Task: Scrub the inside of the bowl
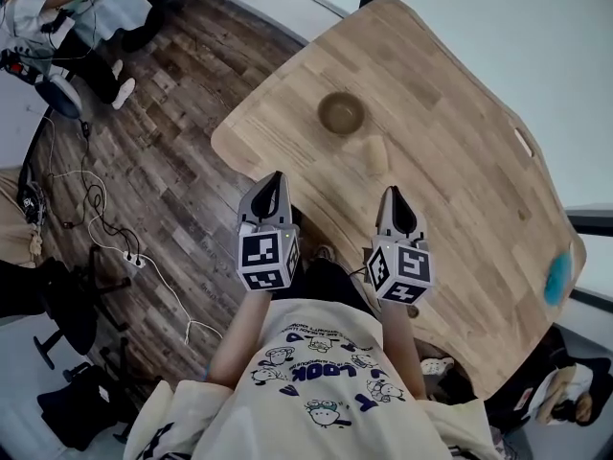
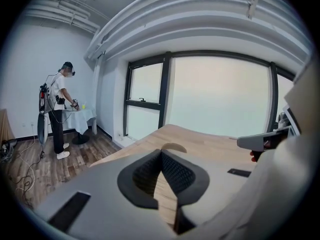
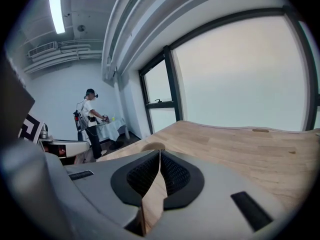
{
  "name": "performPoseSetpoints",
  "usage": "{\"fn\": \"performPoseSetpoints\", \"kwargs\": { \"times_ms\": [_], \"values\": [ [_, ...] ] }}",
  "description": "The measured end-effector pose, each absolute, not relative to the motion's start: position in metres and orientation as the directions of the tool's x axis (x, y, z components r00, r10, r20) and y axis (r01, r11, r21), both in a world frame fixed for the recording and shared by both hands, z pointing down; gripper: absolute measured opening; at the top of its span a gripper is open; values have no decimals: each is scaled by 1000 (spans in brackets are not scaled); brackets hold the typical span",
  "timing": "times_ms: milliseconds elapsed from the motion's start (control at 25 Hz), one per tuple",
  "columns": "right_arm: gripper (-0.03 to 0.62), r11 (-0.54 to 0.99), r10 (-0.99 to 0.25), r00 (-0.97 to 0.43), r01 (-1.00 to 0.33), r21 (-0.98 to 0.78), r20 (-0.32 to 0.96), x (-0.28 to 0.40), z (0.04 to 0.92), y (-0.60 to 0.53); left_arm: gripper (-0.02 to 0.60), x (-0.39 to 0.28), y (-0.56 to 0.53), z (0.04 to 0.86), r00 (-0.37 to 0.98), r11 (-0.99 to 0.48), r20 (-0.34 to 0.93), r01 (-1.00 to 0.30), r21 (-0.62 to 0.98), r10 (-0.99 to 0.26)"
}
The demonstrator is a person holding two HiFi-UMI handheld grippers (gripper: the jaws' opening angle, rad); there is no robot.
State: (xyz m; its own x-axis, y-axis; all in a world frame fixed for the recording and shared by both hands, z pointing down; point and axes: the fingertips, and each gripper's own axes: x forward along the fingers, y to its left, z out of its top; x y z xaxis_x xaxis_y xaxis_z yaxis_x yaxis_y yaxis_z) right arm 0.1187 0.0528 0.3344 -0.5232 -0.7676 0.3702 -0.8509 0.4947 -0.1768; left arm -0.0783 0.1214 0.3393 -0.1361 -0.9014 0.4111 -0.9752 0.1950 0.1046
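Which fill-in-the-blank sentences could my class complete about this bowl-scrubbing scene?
1. The bowl stands on a table made of ____.
2. The left gripper and the right gripper both have their jaws ____, with nothing held.
3. The beige sponge lies ____ the bowl, not inside it.

Missing words: wood; shut; beside

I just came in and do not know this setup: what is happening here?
A person holds a left gripper and a right gripper near the edge of a wooden table. Both are shut and hold nothing. A bowl stands farther out on the table, untouched, with a pale object beside it.
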Motion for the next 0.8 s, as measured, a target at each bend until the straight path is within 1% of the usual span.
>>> {"fn": "performPoseSetpoints", "kwargs": {
  "times_ms": [200, 440, 560, 800],
  "values": [
    [17, 449, -782, -481, -876, -177, 397, 111, 345, 36, 26, -88, 90, 351, -63, 130, 433, -983, 126, -899],
    [43, 410, -782, -434, -899, -156, 448, 91, 362, 4, 26, -105, 44, 369, 28, 53, 462, -985, 161, -886],
    [55, 362, -786, -386, -921, -146, 483, 87, 369, -4, 26, -110, 25, 378, 84, 7, 484, -983, 183, -871],
    [71, 307, -776, -335, -941, -143, 534, 68, 383, -19, 27, -124, -6, 396, 174, -57, 525, -971, 231, -833]
  ]
}}
